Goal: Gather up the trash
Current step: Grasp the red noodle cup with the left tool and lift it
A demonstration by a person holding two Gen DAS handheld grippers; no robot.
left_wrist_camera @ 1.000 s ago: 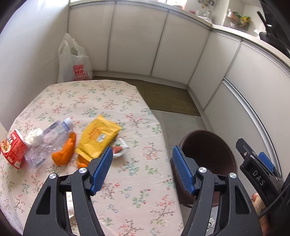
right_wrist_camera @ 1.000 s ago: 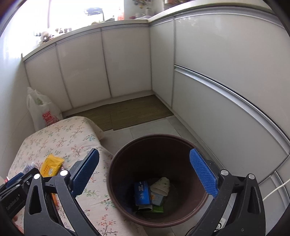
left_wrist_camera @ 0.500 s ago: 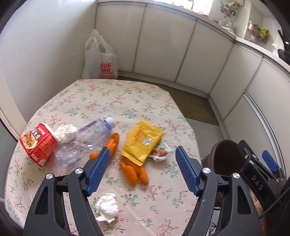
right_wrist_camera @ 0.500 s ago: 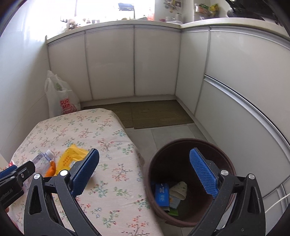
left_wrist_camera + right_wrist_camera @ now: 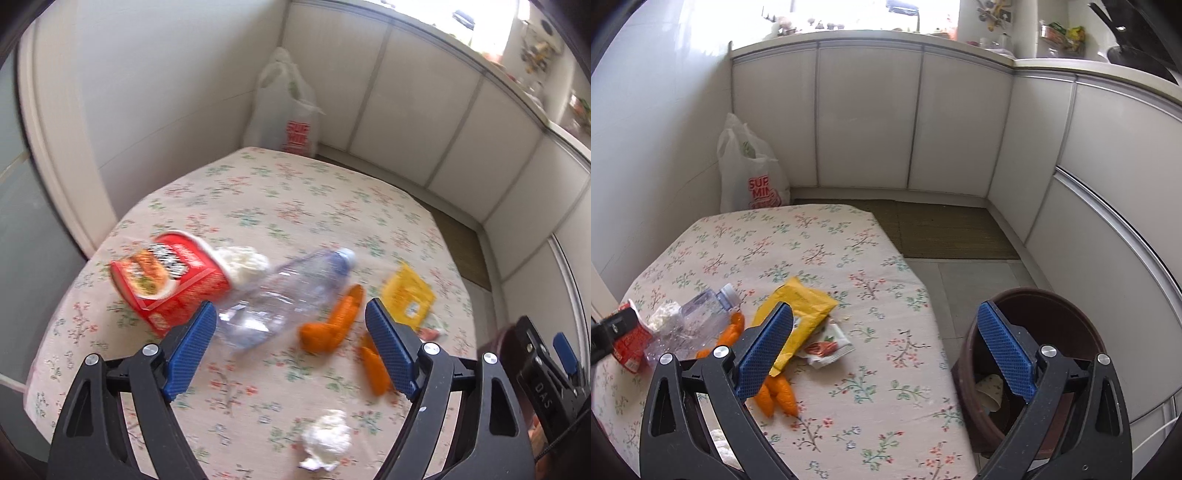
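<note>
Left gripper (image 5: pixel 291 332): jaws wide and opening, nothing held; it looks down on the litter, and the clear bottle and orange pieces show in the gap between its blue pads.
Right gripper (image 5: pixel 886 345): jaws spread wide, empty; one finger is over the table edge, the other over the bin.
Trash on table: a crushed clear plastic bottle (image 5: pixel 284 295) lies on its side touching a red noodle cup (image 5: pixel 170 280), which has white paper (image 5: pixel 243 260) stuffed at its mouth. Just beside the bottle are orange peel-like pieces (image 5: pixel 332 321), then a yellow packet (image 5: pixel 406 295) with a small wrapper (image 5: pixel 827 347) at its edge. A crumpled white tissue (image 5: pixel 325 439) lies apart, nearest the camera.
Table (image 5: pixel 831 229): covered in a floral cloth.
Bin (image 5: pixel 1049 314): dark brown, round, on the floor just beside the table; some litter is already inside.
Step in hand: reaching for another piece, probably the bottle or the orange pieces.
Next move: lower the left jaws around one item, close firmly, carry it over to the bin.
Hard to see: the left view is motion-blurred, so the print on the cup and packet is unreadable; the bin's contents are mostly hidden by the right finger; a white shopping bag (image 5: pixel 750 173) stands behind the table.
</note>
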